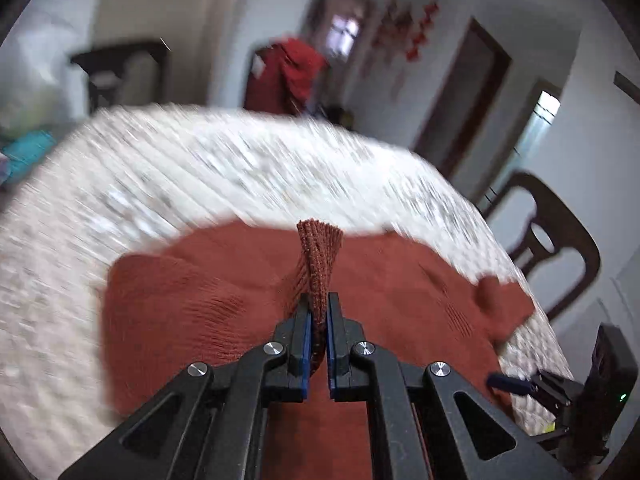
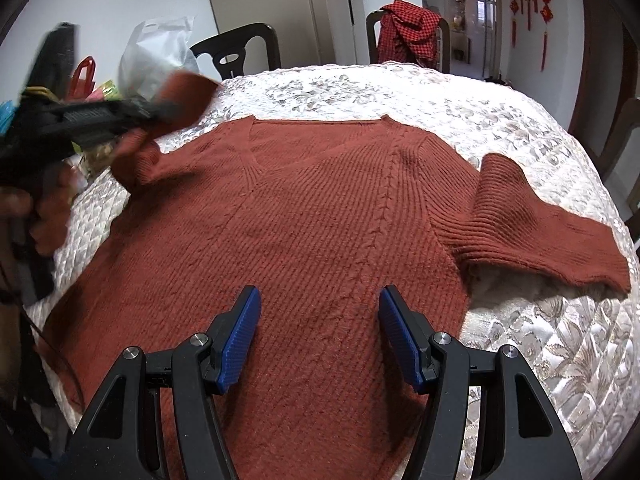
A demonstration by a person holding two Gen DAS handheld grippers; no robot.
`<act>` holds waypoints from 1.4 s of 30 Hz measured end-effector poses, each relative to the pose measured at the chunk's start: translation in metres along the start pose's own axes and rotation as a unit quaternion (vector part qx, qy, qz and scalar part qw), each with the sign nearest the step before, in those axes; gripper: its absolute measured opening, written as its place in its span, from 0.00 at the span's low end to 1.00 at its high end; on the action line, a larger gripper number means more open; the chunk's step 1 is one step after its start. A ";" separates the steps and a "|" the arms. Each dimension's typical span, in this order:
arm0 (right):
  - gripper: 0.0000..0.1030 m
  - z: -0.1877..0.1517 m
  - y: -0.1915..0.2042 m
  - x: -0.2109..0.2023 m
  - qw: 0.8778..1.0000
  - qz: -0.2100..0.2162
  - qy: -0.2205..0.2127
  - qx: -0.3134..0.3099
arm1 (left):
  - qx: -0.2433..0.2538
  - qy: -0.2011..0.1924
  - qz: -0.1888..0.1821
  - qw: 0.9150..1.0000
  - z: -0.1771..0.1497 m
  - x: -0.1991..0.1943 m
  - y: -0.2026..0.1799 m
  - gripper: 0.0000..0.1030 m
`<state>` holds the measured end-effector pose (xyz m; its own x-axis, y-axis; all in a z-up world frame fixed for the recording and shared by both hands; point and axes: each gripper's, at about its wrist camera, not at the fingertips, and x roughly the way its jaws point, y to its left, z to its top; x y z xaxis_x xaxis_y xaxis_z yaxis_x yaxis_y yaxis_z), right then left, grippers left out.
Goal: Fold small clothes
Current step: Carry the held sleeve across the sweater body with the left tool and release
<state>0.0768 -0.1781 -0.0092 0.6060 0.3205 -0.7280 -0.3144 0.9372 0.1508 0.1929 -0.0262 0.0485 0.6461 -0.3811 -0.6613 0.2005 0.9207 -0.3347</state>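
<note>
Your left hand-held gripper (image 1: 319, 320) is clamped on the cuff of the sweater's sleeve (image 1: 320, 252), and in the right wrist view it holds that sleeve up off the table (image 2: 400, 92) at about 10 o'clock. The left wrist view is smeared with motion blur, so the grip looks to be on a thin bunch of ribbed knit only. If you swing fast, that bunch may slip out from between the pads, or the pull may drag the shoulder and skew the whole body across the quilted cover. The knit looks soft and stretchy, so a hard tug would likely distort it rather than fold it cleanly.

The sweater (image 2: 312, 220) lies flat on its back in the middle of the table. Its long axis runs from 6 o'clock to 12 o'clock in the right wrist view, with the V-neck (image 2: 256, 160) pointing away towards 12 and the hem nearest you.

Your right hand-held gripper (image 2: 320, 336) hovers over the lower body with its fingers wide apart, holding nothing. Whether it touches the cloth, I cannot tell. At 3 o'clock, the other sleeve (image 2: 540, 236) lies out sideways, partly doubled over itself; it could bunch further if the body shifts.
</note>
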 end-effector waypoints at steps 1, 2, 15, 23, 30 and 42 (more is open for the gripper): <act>0.60 -0.001 -0.002 -0.001 1.000 0.000 0.000 0.003 | -0.002 0.019 -0.008 1.000 -0.004 0.009 -0.002 0.09; 0.60 -0.001 -0.004 -0.002 1.000 0.001 0.000 0.006 | -0.004 0.033 -0.013 0.999 -0.009 0.013 -0.003 0.10; 0.60 0.043 0.015 0.006 0.997 0.072 -0.016 0.030 | -0.017 -0.032 0.095 0.995 -0.018 -0.057 0.062 0.33; 0.36 0.086 0.031 0.080 0.994 0.087 0.051 0.031 | -0.041 -0.015 0.096 0.994 -0.027 -0.044 0.089 0.32; 0.05 0.092 0.030 0.086 0.995 0.088 0.044 0.027 | -0.026 -0.005 0.095 0.995 -0.024 -0.030 0.087 0.32; 0.06 0.088 -0.005 0.060 0.994 0.069 0.009 0.079 | -0.004 -0.011 0.114 0.993 -0.021 -0.033 0.081 0.32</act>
<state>0.1794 -0.1514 0.0052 0.5514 0.4460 -0.7050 -0.2734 0.8951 0.3523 0.1721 0.0594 0.0289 0.6900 -0.1605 -0.7058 0.0406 0.9821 -0.1837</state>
